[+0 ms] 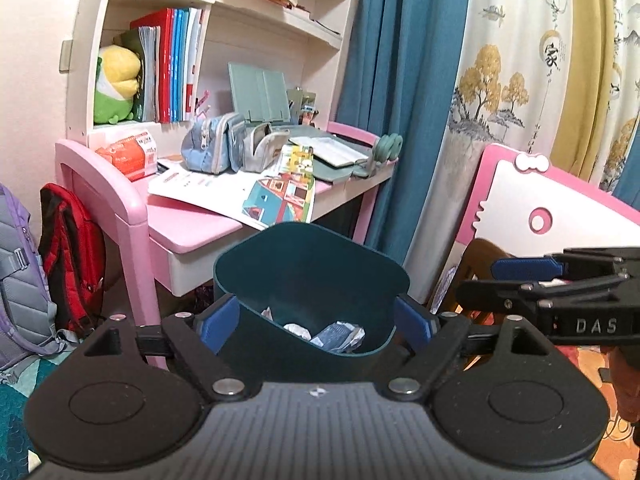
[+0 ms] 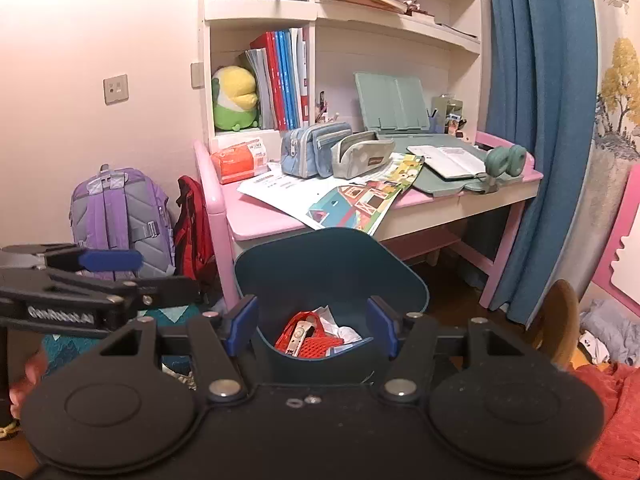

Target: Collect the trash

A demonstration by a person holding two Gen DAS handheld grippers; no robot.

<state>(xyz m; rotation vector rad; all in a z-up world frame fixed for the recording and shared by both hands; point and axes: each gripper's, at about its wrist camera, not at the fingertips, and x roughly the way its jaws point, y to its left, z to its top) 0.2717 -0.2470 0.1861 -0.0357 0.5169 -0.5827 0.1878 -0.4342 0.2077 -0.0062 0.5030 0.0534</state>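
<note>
**Bin between both grippers, trash already inside**

Nearest the lens in each wrist view is the black body of the gripper itself, blue pads spread apart. From the left gripper (image 1: 316,320), the dark teal bin (image 1: 308,276) sits dead ahead at 12 o'clock, its rim between the pads; whether the pads press on its walls I cannot tell, though the jaws stand wide. From the right gripper (image 2: 312,326), the same bin (image 2: 332,272) fills the gap between the fingers, which also stand wide, and no contact is clear.

Trash is already in the bin: crumpled foil and paper wrappers (image 1: 340,334) show from the left side, and a red net bag (image 2: 320,340) with white paper from the right. Nothing hangs in either set of jaws. My judgement is that at least part of the collecting is done. What may remain is uncertain; the pink desk (image 2: 260,220) at 12 o'clock carries loose printed sheets (image 2: 352,204), pencil cases and an orange tissue pack (image 2: 240,162), but none is plainly rubbish.

Readable writing: "DAS" on the right gripper seen at 3 o'clock in the left view, and "GenRobot.AI" on the left gripper at 9 o'clock in the right view.
</note>
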